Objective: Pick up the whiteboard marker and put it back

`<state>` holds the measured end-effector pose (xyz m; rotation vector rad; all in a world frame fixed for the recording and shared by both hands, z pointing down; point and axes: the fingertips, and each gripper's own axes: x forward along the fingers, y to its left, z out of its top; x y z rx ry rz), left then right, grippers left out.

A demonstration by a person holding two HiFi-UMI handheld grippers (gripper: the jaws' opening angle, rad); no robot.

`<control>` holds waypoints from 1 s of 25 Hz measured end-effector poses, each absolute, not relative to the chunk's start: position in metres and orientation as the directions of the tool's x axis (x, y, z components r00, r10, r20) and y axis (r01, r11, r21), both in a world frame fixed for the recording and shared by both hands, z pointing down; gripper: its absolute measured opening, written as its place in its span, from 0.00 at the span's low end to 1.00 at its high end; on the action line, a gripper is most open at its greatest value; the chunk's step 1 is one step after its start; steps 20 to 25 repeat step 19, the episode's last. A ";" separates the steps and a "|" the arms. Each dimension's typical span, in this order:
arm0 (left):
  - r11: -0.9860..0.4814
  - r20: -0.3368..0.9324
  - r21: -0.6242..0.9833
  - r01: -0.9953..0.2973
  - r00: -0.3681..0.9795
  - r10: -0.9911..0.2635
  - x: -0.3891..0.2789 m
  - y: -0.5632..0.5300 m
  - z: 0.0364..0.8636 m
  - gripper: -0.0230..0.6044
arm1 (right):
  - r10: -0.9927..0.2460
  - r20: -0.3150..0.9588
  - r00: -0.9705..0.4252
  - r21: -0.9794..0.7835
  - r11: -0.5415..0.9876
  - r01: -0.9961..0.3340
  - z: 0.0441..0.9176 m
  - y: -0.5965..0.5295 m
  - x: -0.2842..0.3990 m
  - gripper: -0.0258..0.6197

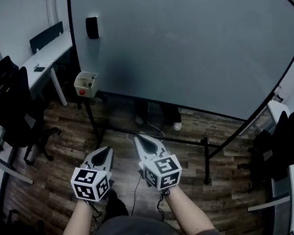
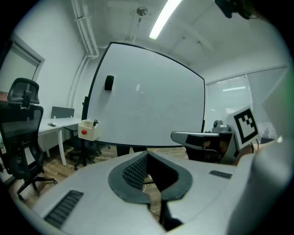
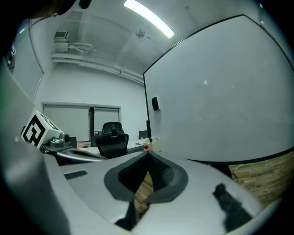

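Note:
A beige holder box (image 1: 85,83) with a red dot hangs at the whiteboard's (image 1: 185,46) lower left corner. In the left gripper view a dark marker (image 2: 95,122) stands up out of the box (image 2: 88,130). My left gripper (image 1: 107,150) and right gripper (image 1: 138,137) hover side by side over the wooden floor, short of the board and to the right of the box. Both are shut with nothing between their jaws. The left gripper (image 2: 147,153) points at the board. The right gripper (image 3: 148,153) points towards the box (image 3: 154,143).
A black eraser (image 1: 92,27) sticks to the board's upper left. The board stands on a black frame with feet (image 1: 207,161). Black office chairs (image 1: 14,107) and white desks (image 1: 49,56) line the left; another chair (image 1: 281,143) and a desk stand at the right.

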<state>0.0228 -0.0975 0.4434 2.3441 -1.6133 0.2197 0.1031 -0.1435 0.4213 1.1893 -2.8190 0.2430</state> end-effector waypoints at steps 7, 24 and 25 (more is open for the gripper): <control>-0.311 0.291 0.150 -0.938 0.343 -0.893 0.032 -0.071 0.446 0.06 | -0.654 0.150 -0.741 -0.105 0.735 -0.670 0.431 -0.104 0.105 0.08; -0.278 0.324 0.152 -0.948 0.314 -0.892 0.044 -0.052 0.458 0.06 | -0.639 0.171 -0.750 -0.142 0.738 -0.660 0.444 -0.087 0.123 0.08; -0.278 0.324 0.152 -0.948 0.314 -0.892 0.044 -0.052 0.458 0.06 | -0.639 0.171 -0.750 -0.142 0.738 -0.660 0.444 -0.087 0.123 0.08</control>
